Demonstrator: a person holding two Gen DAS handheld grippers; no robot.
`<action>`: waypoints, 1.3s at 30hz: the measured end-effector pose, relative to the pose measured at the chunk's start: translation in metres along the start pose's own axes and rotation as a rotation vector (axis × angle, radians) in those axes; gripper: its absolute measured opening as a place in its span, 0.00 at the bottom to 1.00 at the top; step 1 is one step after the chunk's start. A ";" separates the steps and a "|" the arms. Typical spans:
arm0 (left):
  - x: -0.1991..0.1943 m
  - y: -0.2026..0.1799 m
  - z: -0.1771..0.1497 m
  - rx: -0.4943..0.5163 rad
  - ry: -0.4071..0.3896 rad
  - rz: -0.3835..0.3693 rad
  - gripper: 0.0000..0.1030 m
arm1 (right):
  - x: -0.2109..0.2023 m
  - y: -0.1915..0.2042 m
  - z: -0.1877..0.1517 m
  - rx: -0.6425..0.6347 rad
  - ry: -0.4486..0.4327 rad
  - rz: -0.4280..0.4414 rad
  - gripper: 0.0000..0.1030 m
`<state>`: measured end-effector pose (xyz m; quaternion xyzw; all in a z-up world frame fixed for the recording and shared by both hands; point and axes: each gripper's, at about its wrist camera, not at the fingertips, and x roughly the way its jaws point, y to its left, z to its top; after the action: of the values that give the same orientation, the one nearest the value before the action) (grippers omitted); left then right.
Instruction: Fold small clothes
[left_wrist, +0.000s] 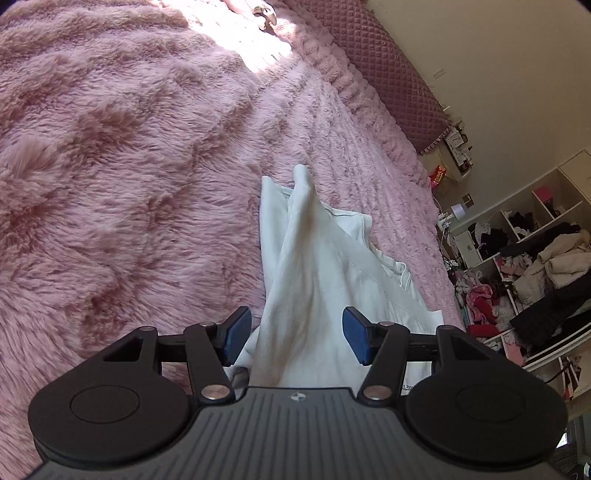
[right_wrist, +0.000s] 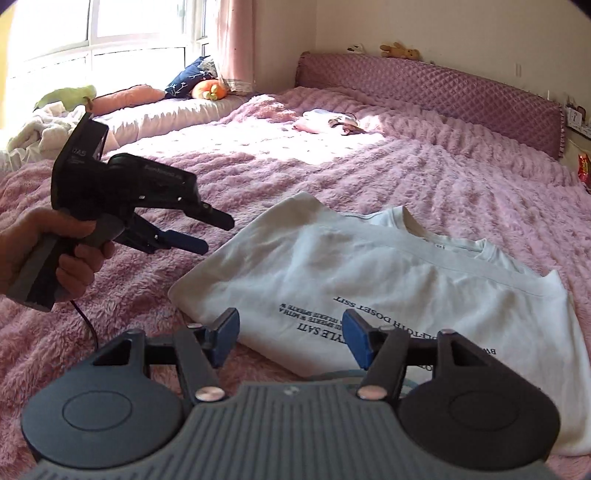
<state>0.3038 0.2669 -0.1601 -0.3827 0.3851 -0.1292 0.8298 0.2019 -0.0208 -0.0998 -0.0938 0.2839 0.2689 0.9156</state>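
A white T-shirt (right_wrist: 369, 273) with black print lies partly folded on the pink fluffy bedspread (right_wrist: 258, 170). My right gripper (right_wrist: 291, 338) is open and empty, just above the shirt's near edge. My left gripper (right_wrist: 208, 230) shows in the right wrist view, held in a hand above the bedspread to the left of the shirt, jaws apart and empty. In the left wrist view the left gripper (left_wrist: 293, 338) is open over the white shirt (left_wrist: 314, 266), which lies bunched with a raised fold; nothing is between the pads.
A quilted pink headboard (right_wrist: 443, 99) runs along the far side. Small pink clothes (right_wrist: 328, 122) lie far up the bed. Pillows and plush toys (right_wrist: 210, 88) sit by the window. Shelves stuffed with clothes (left_wrist: 524, 266) stand beside the bed.
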 end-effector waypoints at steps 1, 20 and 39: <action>0.003 0.003 0.002 -0.016 0.002 -0.008 0.64 | 0.006 0.011 0.000 -0.025 0.003 0.007 0.56; 0.091 0.030 0.055 -0.115 0.064 -0.119 0.64 | 0.105 0.113 -0.030 -0.583 -0.028 -0.165 0.57; 0.127 0.030 0.076 -0.149 0.034 -0.168 0.42 | 0.112 0.110 -0.027 -0.589 -0.087 -0.160 0.11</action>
<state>0.4430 0.2633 -0.2199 -0.4719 0.3741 -0.1760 0.7787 0.2065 0.1114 -0.1881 -0.3655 0.1461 0.2702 0.8786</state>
